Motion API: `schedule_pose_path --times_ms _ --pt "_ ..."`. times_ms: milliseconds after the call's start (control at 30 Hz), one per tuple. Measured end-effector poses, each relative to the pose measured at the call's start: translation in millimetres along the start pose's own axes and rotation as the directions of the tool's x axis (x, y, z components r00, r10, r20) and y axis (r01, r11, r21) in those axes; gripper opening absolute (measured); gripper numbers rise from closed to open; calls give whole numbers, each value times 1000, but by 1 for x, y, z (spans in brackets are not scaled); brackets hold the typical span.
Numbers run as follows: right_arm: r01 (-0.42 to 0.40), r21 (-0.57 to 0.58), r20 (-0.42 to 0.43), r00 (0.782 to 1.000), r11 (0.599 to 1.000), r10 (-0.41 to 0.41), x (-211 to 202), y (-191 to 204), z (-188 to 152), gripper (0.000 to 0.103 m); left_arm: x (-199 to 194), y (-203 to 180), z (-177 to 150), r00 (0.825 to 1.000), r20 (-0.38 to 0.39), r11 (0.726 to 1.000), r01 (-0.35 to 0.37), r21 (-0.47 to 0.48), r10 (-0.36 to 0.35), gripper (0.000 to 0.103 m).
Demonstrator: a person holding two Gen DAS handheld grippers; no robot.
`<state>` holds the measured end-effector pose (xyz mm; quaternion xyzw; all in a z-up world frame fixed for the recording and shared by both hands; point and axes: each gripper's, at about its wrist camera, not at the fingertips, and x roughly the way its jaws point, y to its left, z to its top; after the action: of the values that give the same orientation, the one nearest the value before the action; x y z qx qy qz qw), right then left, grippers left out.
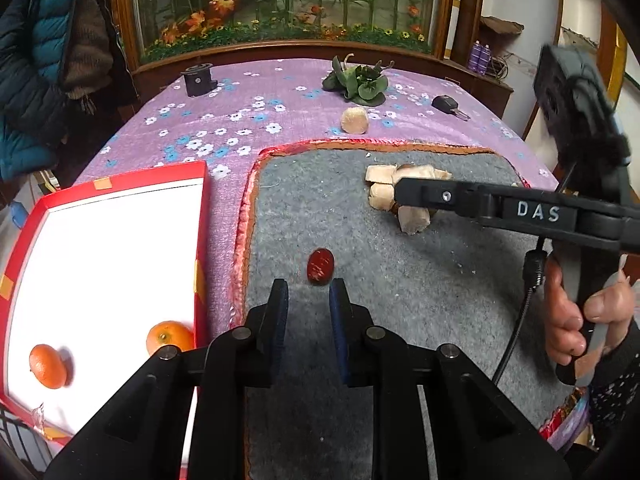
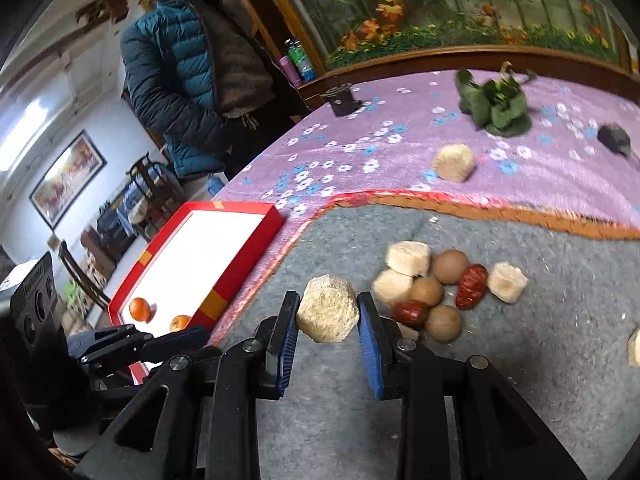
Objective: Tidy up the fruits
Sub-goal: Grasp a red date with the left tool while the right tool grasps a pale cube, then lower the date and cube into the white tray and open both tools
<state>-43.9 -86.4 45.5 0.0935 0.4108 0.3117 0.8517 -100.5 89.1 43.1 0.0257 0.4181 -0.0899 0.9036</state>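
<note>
My left gripper [image 1: 309, 294] hovers low over the grey mat [image 1: 360, 360], open and empty. A red date [image 1: 320, 266] lies just beyond its tips. My right gripper [image 2: 328, 312] is shut on a pale beige chunk [image 2: 327, 309], near a pile of pale chunks [image 2: 408, 258], brown round fruits [image 2: 451, 266] and red dates [image 2: 472, 286]. In the left wrist view the right gripper [image 1: 400, 193] reaches in from the right over that pile [image 1: 382, 174]. The red tray [image 1: 202, 240] on the left holds two oranges [image 1: 48, 366] [image 1: 170, 336].
On the purple flowered cloth [image 1: 240, 100] lie one pale chunk [image 1: 354, 120], a green leafy bunch [image 1: 360, 82], a black key [image 1: 448, 105] and a black cylinder [image 1: 198, 78]. A person in a blue jacket [image 2: 180, 80] stands at the table's left side. A wooden cabinet closes the far edge.
</note>
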Motion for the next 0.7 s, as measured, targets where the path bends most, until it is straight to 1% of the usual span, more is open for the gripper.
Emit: schedule_pose_path --times_ms 33,67,100,200,300,333,400,467,567,700 --pt "3 14 -2 1000 1000 -3 1 -5 0 29 2 -2 2 1000 -3 1000 -7 9 7 28" --pt "3 23 -2 1000 1000 -3 1 -9 1 29 6 -5 5 1000 -9 1000 -17 26 17 35" --pt "2 30 -2 1000 1000 -2 1 -13 1 29 8 -8 7 1000 -11 999 -23 37 23 36" --pt "-6 58 7 1000 998 6 -3 -22 1 29 19 -17 11 999 -34 998 -3 63 5 36" --pt "-13 65 17 1000 998 12 -8 -24 1 29 38 -20 14 997 -74 999 -12 48 16 36" --pt "-10 61 22 1000 998 8 -9 -23 1 29 42 -19 14 996 -85 999 -9 43 13 35" --pt "-13 58 25 1000 998 11 -11 -22 2 29 50 -14 13 994 -105 1000 7 0 -6 20" --pt "-13 59 25 1000 998 12 -11 -22 2 29 51 -11 12 995 -95 1000 22 -19 -24 16" --pt "-11 61 23 1000 998 10 -11 -23 2 29 51 -9 12 996 -88 999 31 -35 -34 16" --pt "-14 58 33 999 998 12 -11 -23 3 29 51 -10 11 997 -71 999 22 -45 -25 16"
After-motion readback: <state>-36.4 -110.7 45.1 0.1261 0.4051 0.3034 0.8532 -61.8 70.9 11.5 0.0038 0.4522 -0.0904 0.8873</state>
